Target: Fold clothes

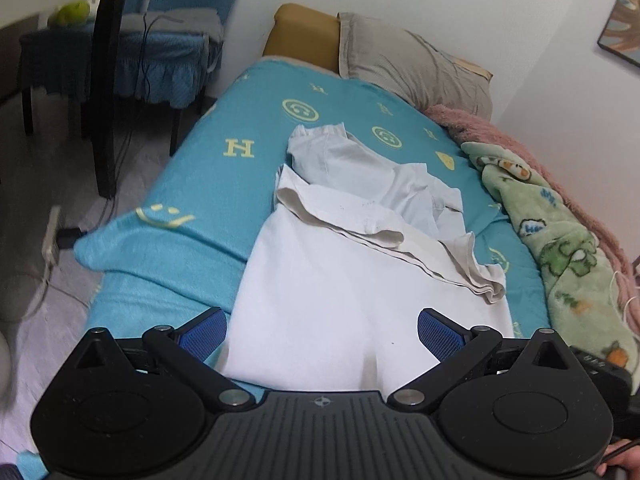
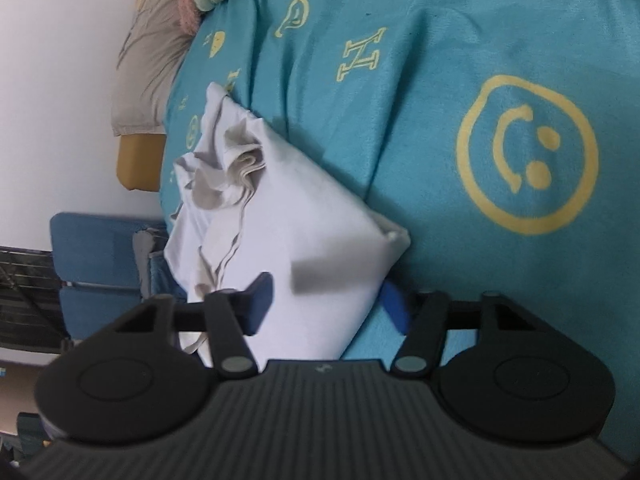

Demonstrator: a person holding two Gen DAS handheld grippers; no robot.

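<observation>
Shirt (image 1: 344,280) sprawls on the bed (image 1: 224,184), green blanket (image 1: 560,240) alongside; left tool (image 1: 322,334) and right tool (image 2: 326,304) both gape wide, empty.

The left wrist camera is looking along the bed (image 1: 224,168) toward the pillow (image 1: 416,68), sitting low over the white garment (image 1: 340,292). The right wrist camera is facing the same garment (image 2: 304,240) from close by, apparently rolled sideways. Both views are sharing the garment, the turquoise blanket and the pillow (image 2: 148,68).

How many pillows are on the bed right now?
1. A grey pillow leans at the head of the bed, against the wall beyond the white garment. The blankets could hide another.
</observation>
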